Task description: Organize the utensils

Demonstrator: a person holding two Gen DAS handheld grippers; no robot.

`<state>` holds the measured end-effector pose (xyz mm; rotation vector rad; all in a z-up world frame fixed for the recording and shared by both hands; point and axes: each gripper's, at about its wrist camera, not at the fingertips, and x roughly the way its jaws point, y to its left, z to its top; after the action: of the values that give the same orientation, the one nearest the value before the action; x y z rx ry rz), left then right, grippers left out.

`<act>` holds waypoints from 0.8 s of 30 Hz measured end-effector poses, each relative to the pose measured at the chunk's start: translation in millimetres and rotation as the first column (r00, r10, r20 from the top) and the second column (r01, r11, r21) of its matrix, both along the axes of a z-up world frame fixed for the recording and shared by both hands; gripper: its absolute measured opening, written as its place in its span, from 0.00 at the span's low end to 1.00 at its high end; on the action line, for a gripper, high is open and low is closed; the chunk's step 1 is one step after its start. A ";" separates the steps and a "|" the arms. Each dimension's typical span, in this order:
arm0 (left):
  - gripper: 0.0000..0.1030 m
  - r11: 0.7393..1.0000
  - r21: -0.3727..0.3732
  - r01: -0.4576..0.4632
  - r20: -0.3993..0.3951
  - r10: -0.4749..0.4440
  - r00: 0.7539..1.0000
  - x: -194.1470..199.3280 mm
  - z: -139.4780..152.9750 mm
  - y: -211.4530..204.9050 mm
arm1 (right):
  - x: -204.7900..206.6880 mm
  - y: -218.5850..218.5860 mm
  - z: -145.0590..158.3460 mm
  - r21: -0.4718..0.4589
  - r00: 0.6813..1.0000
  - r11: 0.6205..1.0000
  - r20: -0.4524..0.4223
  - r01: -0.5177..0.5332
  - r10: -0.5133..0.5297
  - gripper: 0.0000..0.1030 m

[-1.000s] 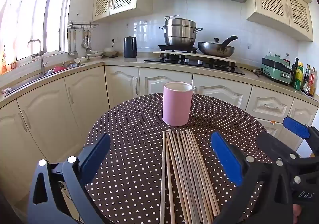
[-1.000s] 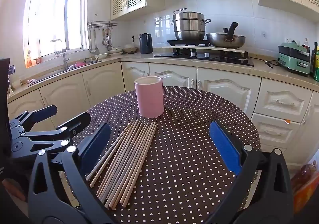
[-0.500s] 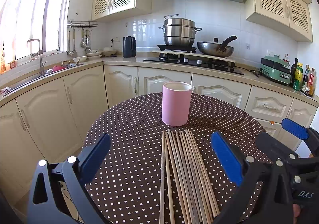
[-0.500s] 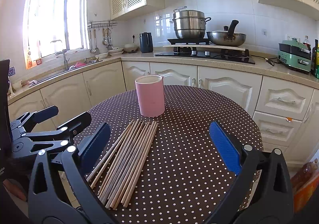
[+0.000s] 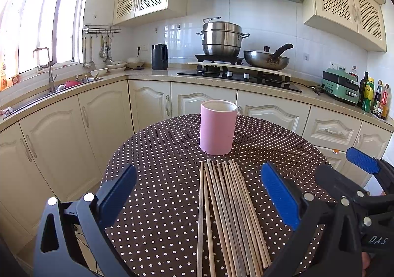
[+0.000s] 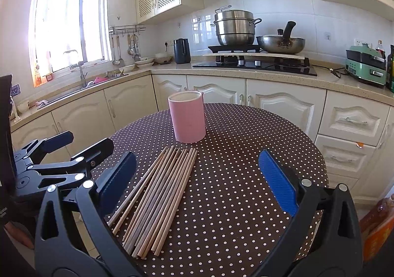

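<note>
The bundle of thin wooden chopsticks point(image 5: 229, 213) lies lengthwise between my left gripper point(image 5: 197, 200), pointing at the tall pink cylindrical holder point(image 5: 218, 127). Both my grippers gape empty; my right gripper point(image 6: 197, 183) sits further off

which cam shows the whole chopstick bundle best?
Right wrist: the chopsticks lie fully in frame, both ends visible. In the left wrist view the chopsticks run off the bottom edge, near ends cut off.

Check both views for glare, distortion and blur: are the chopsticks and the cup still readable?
Left wrist view: window blown out at the left edge, cabinets bowed by the fisheye, chopsticks and pink cup sharp. Right wrist view: stronger window glare washing the wall beside it, same bowing, chopsticks and cup evenly lit and sharp.
</note>
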<state>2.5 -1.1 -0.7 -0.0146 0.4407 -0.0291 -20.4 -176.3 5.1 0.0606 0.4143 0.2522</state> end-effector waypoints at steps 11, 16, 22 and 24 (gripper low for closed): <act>0.96 1.000 -0.004 0.000 -0.002 0.000 1.000 1.0 -1.9 2.5 | 5.0 -0.6 -4.5 0.008 0.999 1.000 -0.035 -0.009 0.009 0.94; 0.96 1.000 -0.006 -0.003 -0.010 0.003 1.000 2.1 -4.6 4.4 | 6.8 0.1 -5.5 0.040 0.999 0.999 -0.050 -0.013 0.015 0.94; 0.96 1.000 -0.002 -0.012 -0.042 0.012 0.999 7.7 -10.2 5.4 | 11.6 1.4 -11.9 0.020 0.997 1.000 -0.074 -0.008 0.009 0.94; 0.96 1.000 -0.002 -0.016 -0.058 0.016 0.998 10.8 -12.8 5.5 | 14.0 1.7 -14.4 0.017 0.996 1.000 -0.088 -0.004 0.006 0.94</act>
<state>13.3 4.4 -13.5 -0.0213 0.4988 -0.0137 -6.4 -174.6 -9.3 0.0873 0.5003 0.2587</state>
